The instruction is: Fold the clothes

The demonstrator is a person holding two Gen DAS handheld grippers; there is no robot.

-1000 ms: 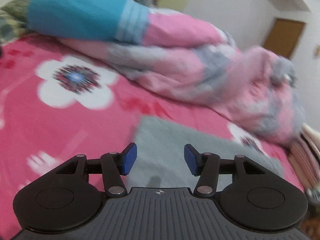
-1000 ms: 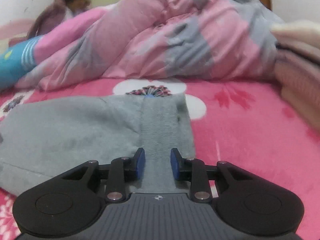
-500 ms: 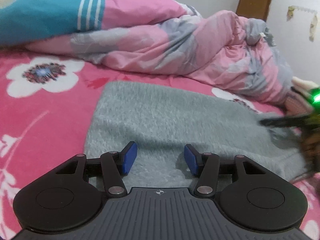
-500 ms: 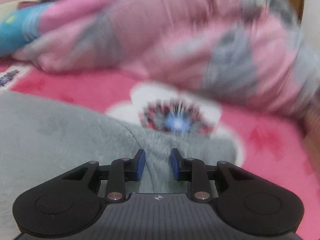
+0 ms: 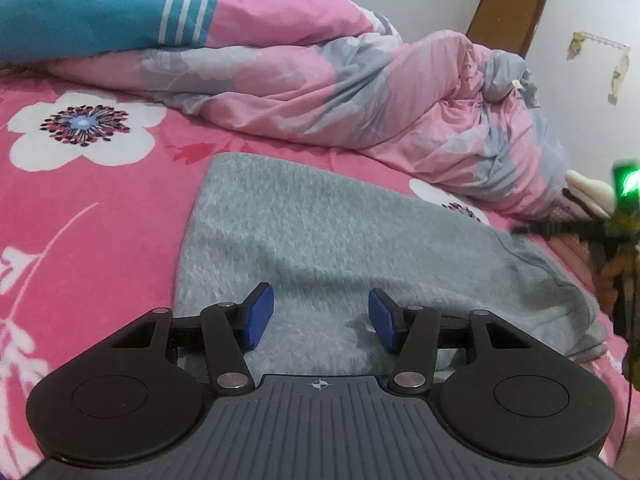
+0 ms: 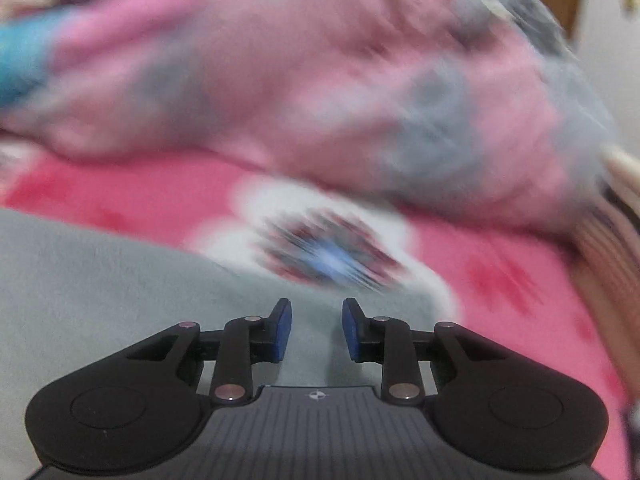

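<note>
left wrist view, left to right. pink floral bedsheet (image 5: 92, 216) from 9 o'clock across the frame, white flower print at 10 o'clock. rumpled pink-and-grey quilt (image 5: 360, 92) along 11 to 2 o'clock, teal striped panel (image 5: 92, 4) at its 11 o'clock end. grey fleece garment (image 5: 340, 240) spread flat on the bed, centre to 4 o'clock, its near edge under the tool. left tongs (image 5: 321, 317) released, blue pads well apart, low over the fleece with cloth showing between the pads but none pinched. brown door (image 5: 506, 20) at 1 o'clock. right tongs (image 5: 576, 230) at 3 o'clock, seen edge-on and blurred beside a green light, just past the garment's far edge.

right wrist view, heavily blurred. grey garment (image 6: 120, 280) from 9 o'clock to centre. right tongs (image 6: 316, 330) partly parted, narrow gap, grey cloth behind the gap; grasped or not, cannot tell. pink bedsheet (image 6: 500, 280) and flower print at 2 to 3 o'clock, quilt (image 6: 320, 80) at 12 o'clock.
</note>
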